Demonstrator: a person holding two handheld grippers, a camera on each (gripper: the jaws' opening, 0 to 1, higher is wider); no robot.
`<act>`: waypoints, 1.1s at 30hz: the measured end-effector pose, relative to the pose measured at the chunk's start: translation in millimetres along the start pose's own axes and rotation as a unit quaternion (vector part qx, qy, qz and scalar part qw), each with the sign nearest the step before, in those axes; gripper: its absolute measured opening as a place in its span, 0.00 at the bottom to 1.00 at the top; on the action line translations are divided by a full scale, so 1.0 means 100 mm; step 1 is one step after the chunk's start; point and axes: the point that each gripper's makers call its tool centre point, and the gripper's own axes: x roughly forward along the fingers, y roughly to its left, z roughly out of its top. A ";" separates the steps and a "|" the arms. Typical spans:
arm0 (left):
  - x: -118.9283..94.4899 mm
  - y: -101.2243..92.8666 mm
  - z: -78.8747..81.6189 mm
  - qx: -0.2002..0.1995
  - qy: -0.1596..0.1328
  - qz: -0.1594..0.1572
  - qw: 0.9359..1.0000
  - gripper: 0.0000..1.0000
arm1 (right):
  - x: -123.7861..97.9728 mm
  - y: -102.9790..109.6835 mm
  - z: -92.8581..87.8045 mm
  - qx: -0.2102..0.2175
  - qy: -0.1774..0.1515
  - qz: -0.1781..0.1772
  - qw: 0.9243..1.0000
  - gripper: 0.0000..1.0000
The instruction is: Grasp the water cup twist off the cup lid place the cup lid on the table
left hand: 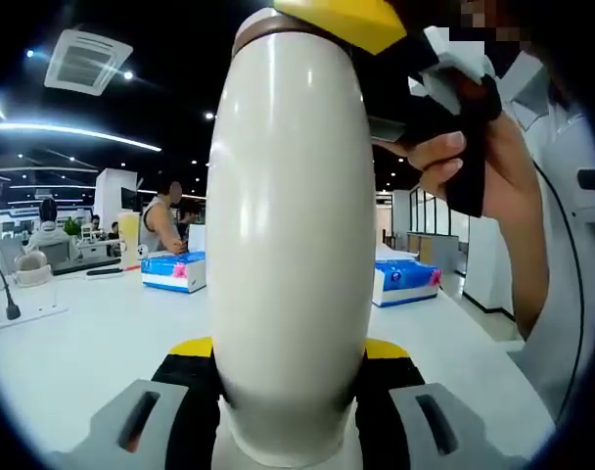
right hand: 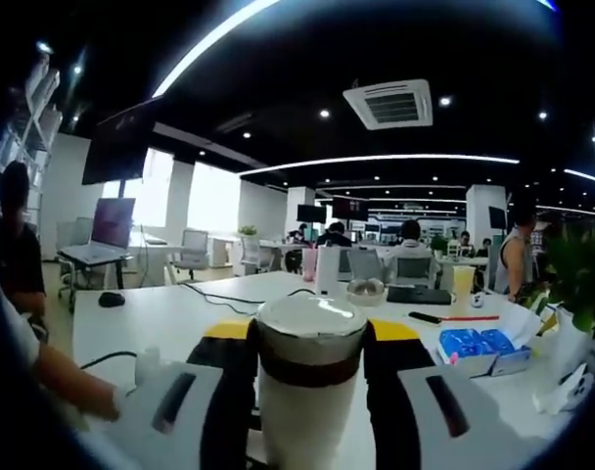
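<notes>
In the left gripper view we see the water cup (left hand: 290,245), a tall cream-white body, standing upright in the middle of the frame between the two fingers (left hand: 141,421) of our left gripper (left hand: 290,431). The yellow-tipped black pads sit against the cup's lower sides, so the left fingers are clenched on the cup body. At the top of the cup we make out a dark band, and there the right gripper (left hand: 376,39) comes in from above with a yellow tip over the cup's upper end, held by a person's hand (left hand: 464,162). Behind the cup lies the white counter (left hand: 92,333), carrying two blue tissue boxes (left hand: 175,271), one on each side of the cup. A person stands farther back at the left.

In the right gripper view we look along our right gripper (right hand: 309,392) at the cup lid (right hand: 309,328), a pale rounded cap with a dark band beneath it, still seated on the cup. The right fingers (right hand: 229,392) press on both sides of it, grasping the lid. The white counter (right hand: 160,318) stretches beyond, with a black mouse (right hand: 112,300), cables and a blue package (right hand: 474,345) at the right. Several people sit at desks in the background.
</notes>
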 end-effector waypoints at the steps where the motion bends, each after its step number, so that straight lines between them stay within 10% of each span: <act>1: 0.00 0.00 0.00 0.000 0.000 0.000 1.000 0.54 | 0.00 0.00 0.00 -0.002 0.001 0.000 1.000 0.45; 33: 0.00 -0.01 -0.01 -0.004 0.000 0.002 1.000 0.54 | 0.04 -0.02 -0.01 -0.002 -0.007 0.079 0.997 0.45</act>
